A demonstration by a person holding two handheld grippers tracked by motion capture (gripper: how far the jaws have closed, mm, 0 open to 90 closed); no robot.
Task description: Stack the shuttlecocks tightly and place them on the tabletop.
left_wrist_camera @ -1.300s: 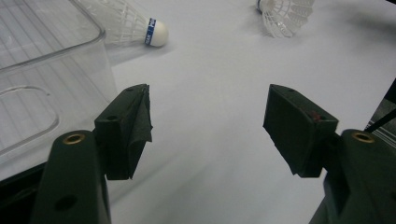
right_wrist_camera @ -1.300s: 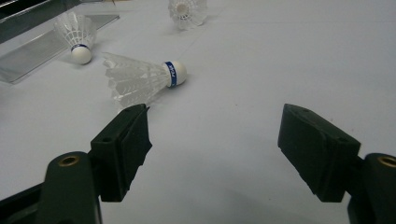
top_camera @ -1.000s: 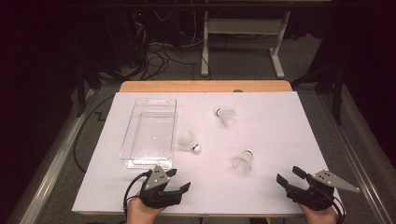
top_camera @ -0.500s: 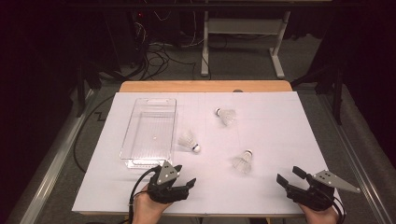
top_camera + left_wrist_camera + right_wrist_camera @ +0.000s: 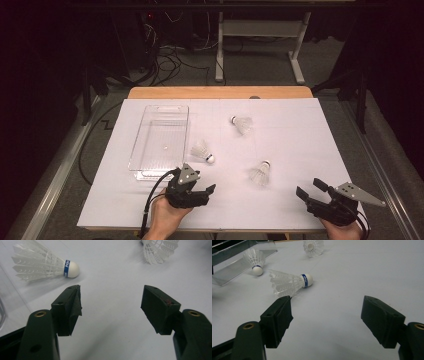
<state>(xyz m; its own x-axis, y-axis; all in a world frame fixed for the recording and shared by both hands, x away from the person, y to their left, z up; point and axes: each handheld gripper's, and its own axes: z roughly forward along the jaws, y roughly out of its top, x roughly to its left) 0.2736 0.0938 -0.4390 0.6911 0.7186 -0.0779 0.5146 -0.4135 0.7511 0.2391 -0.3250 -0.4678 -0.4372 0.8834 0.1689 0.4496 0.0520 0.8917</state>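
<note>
White tabletop point(image 5: 300, 130) bears shuttlecocks point(image 5: 45, 265) with blue bands (lettering unreadable); both tools, left tool point(image 5: 111, 302) and right tool point(image 5: 327, 315), gape wide, empty.

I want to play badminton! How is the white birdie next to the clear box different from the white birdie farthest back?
The white feather shuttlecock beside the clear plastic tray points its cork toward the person; the far white feather shuttlecock points its cork away. The first lies nearer the left gripper. Both lie sideways on the white table.

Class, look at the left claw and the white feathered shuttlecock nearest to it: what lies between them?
Nothing but bare white table sheet. In the left gripper view the open left claw faces the white feathered shuttlecock with the blue band, apart from it.
</note>
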